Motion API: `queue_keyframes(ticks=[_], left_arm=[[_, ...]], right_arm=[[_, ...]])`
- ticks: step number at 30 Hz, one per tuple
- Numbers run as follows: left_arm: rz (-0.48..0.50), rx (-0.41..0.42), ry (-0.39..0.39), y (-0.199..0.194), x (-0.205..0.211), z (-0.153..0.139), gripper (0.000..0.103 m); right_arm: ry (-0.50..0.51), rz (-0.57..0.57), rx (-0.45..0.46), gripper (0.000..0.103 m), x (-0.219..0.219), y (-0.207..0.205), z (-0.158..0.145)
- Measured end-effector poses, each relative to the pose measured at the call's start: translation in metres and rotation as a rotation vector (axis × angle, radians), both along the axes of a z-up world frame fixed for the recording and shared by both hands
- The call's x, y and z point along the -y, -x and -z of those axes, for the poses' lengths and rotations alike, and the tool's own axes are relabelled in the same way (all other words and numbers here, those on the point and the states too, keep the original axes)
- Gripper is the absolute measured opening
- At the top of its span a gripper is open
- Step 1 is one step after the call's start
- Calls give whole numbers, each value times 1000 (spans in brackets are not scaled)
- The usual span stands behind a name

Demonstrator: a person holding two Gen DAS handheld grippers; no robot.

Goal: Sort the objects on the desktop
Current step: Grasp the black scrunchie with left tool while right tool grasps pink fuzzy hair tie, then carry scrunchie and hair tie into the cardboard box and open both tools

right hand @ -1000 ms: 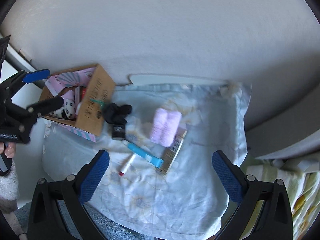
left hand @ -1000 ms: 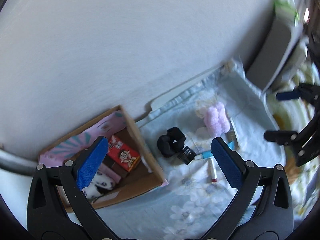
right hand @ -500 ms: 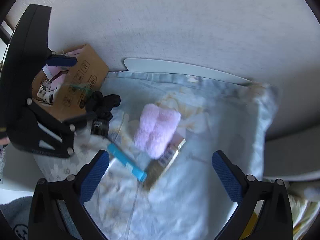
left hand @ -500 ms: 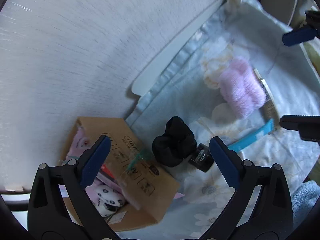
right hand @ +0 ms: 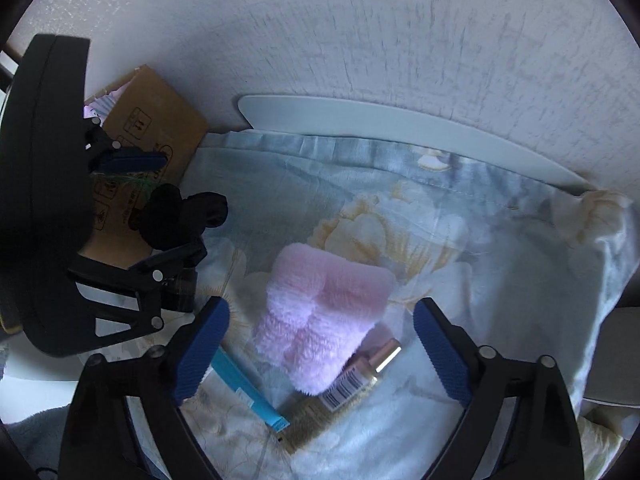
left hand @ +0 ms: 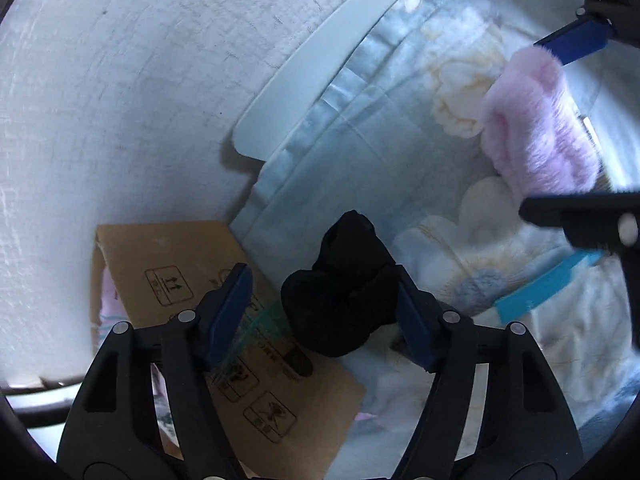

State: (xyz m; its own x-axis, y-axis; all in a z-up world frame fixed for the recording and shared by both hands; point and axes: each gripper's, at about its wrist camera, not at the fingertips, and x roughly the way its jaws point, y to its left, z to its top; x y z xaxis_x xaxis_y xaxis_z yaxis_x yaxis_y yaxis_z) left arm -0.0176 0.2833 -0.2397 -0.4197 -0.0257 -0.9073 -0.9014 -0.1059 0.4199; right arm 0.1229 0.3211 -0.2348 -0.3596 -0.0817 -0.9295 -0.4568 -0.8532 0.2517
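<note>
A black scrunchie lies on the floral cloth beside a cardboard box. My left gripper is open with its blue pads on either side of the scrunchie; it also shows in the right wrist view. A fluffy pink item lies mid-cloth, partly over a gold-capped bottle. My right gripper is open and straddles the pink item, just above it. A light blue tube lies by its left pad.
A white wall rises behind the table. The white table edge shows past the cloth. A small dark jar sits under the left gripper's frame. The box holds pink items, mostly hidden.
Both grippers have come down and closer to the cloth. The left now brackets the black scrunchie and the right brackets the pink item. Nothing has been grasped.
</note>
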Motion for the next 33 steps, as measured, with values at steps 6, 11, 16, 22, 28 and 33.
queue_keyframes(ticks=[6, 11, 16, 22, 28, 33], left_arm=[[72, -28, 2, -10, 4, 0, 17], [62, 22, -16, -11, 5, 1, 10], [-5, 116, -81, 1, 10, -15, 9], [-24, 157, -156, 6, 19, -47, 9], [-26, 172, -254, 7, 35, -97, 9], [-46, 198, -341, 20, 35, -145, 9]], right_arm=[[22, 7, 27, 47, 0, 1, 9], [29, 32, 22, 37, -3, -4, 3], [24, 48, 16, 33, -2, -12, -5], [19, 83, 8, 33, 1, -21, -22], [24, 97, -2, 33, 7, -31, -54], [-42, 98, 8, 33, 10, -25, -97]])
